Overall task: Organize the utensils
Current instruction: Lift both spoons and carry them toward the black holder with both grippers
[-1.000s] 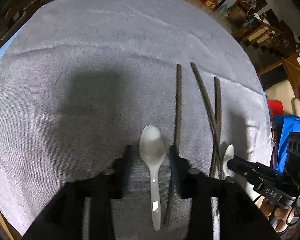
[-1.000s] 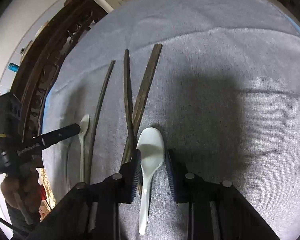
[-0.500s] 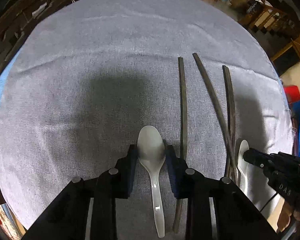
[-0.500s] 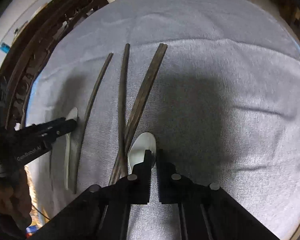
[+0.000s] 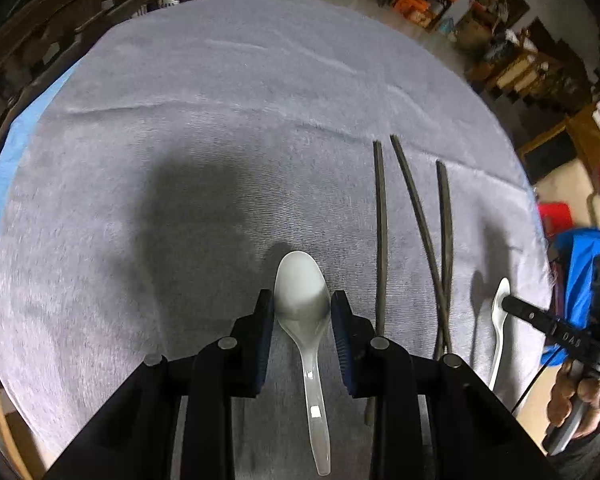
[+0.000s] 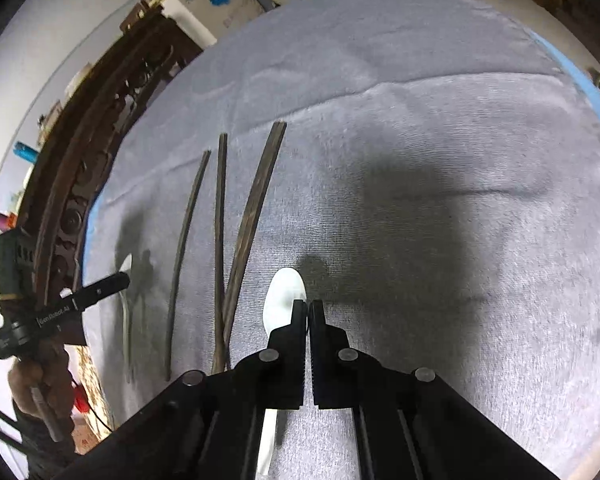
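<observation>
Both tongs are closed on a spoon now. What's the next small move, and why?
Probably lift both a little, straight up. The left tongs clamp the left spoon across its bowl, the right tongs pinch the right spoon by its rim, and the chopsticks lie close beside it; sliding sideways could scatter them.

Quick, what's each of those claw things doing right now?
Left gripper: closed on the bowl of the translucent spoon.
Right gripper: shut; the white spoon sits at its tips, but whether it is pinched cannot be told.
</observation>
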